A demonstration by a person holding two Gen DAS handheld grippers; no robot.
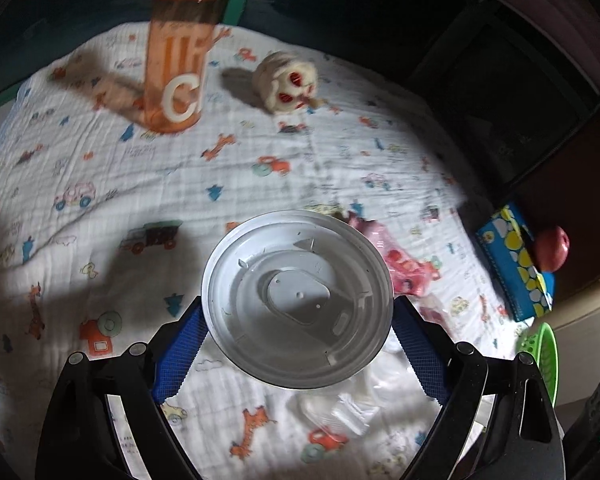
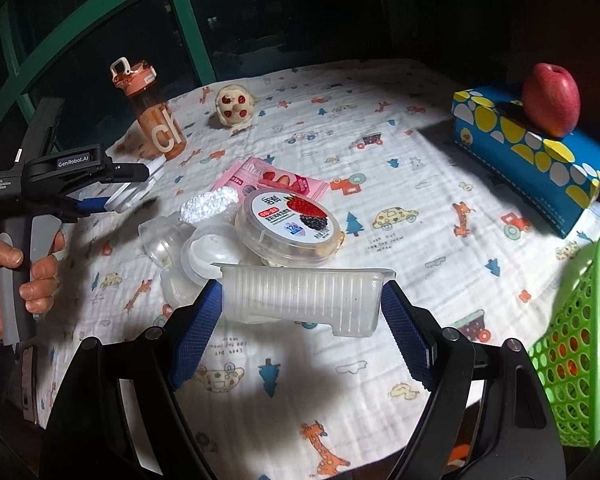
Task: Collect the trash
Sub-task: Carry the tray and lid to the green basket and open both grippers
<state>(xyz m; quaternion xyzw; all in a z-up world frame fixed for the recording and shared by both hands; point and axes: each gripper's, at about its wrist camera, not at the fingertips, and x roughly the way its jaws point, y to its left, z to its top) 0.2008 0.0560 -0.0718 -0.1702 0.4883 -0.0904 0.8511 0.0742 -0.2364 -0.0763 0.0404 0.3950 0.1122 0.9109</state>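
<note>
- The bench (image 2: 440,184), spread with a white cloth printed with cars, trees and giraffes, fills the ground under both grippers.
- A green perforated basket (image 2: 580,340) stands at the bench edge just right of the right gripper; in the left wrist view its rim shows low to that gripper's right.
- A blue tissue box (image 2: 528,152) with yellow and white dots lies well ahead and right of the right gripper, a red apple (image 2: 552,100) resting on top.
- An orange water bottle (image 1: 176,64) stands upright far ahead and left of the left gripper, with a small pale toy (image 1: 286,82) to its right.
- The right gripper (image 2: 302,308) grips a clear ribbed plastic tray (image 2: 304,298) by its two ends, pads against it.
- The left gripper (image 1: 298,328) clasps a round clear lid (image 1: 298,300) across its rim, lifted off the cloth.
- Just ahead of the right gripper sits the trash pile: a berry-labelled yogurt cup (image 2: 290,226), clear cups (image 2: 210,258), a white foam piece (image 2: 208,204), and a pink snack wrapper (image 2: 276,180) beyond them.
- A hand (image 2: 16,276) grasps the left gripper's handle, far left of the right gripper.
</note>
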